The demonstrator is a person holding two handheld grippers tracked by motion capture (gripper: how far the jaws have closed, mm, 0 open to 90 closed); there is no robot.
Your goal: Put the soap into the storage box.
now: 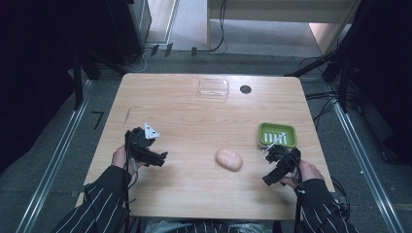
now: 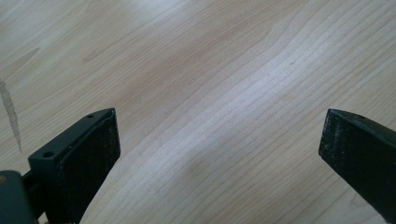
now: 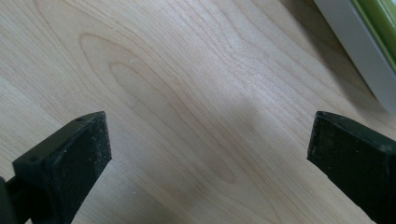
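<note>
Wood table (image 1: 184, 121); peach soap (image 1: 229, 159) | no legible writing

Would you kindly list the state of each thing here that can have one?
Left gripper: open, nothing between the jaws.
Right gripper: open, nothing between the jaws.
Soap bar: lying loose on the table.
Green soap dish: upright, no soap in it.
Clear lid: lying apart from the dish.

In the right gripper view, the green soap dish (image 3: 373, 46) beyond the right-hand jaw is cut off at the picture's corner, so just a grey-edged strip of it (nothing of the inside) shows. In the left gripper view, both jaws run off the bottom edge, bases unseen.
</note>
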